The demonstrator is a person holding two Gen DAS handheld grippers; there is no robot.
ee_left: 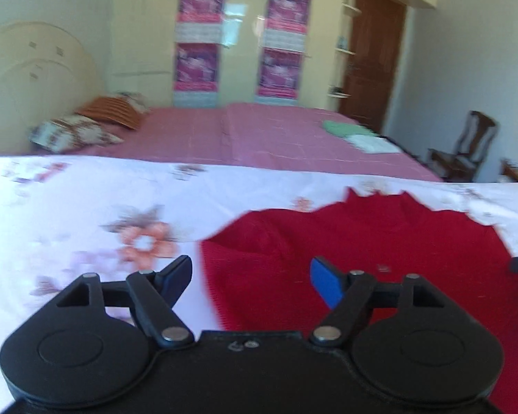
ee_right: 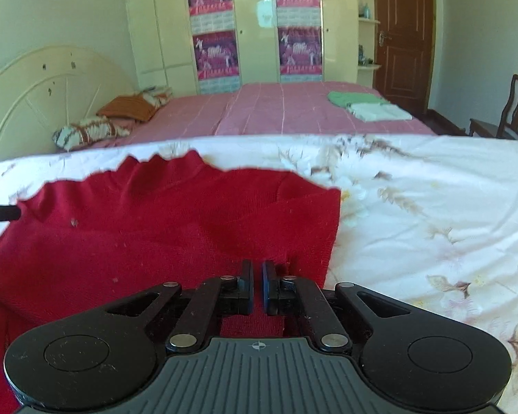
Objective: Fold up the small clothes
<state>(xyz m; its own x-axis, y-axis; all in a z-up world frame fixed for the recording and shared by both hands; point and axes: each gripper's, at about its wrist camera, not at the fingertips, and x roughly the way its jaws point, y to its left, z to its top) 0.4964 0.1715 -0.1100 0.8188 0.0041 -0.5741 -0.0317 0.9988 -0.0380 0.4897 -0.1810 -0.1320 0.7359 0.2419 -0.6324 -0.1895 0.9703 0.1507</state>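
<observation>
1. The red sweater [ee_right: 155,227] lay spread on the white floral sheet [ee_right: 431,207]
2. The left hand-held gripper [ee_left: 250,281] stood wide open over the sweater's left edge
3. The right hand-held gripper [ee_right: 257,284] was nearly closed, pinching the sweater's near right edge

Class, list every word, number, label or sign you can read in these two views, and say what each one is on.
None can be quoted.
Posters on the wardrobe doors: red banner lettering and calendar grids below, too small and blurred to read.
Small mark on the chest of the red sweater: too tiny to read.
Right gripper body: only a crosshair symbol, no text.
</observation>
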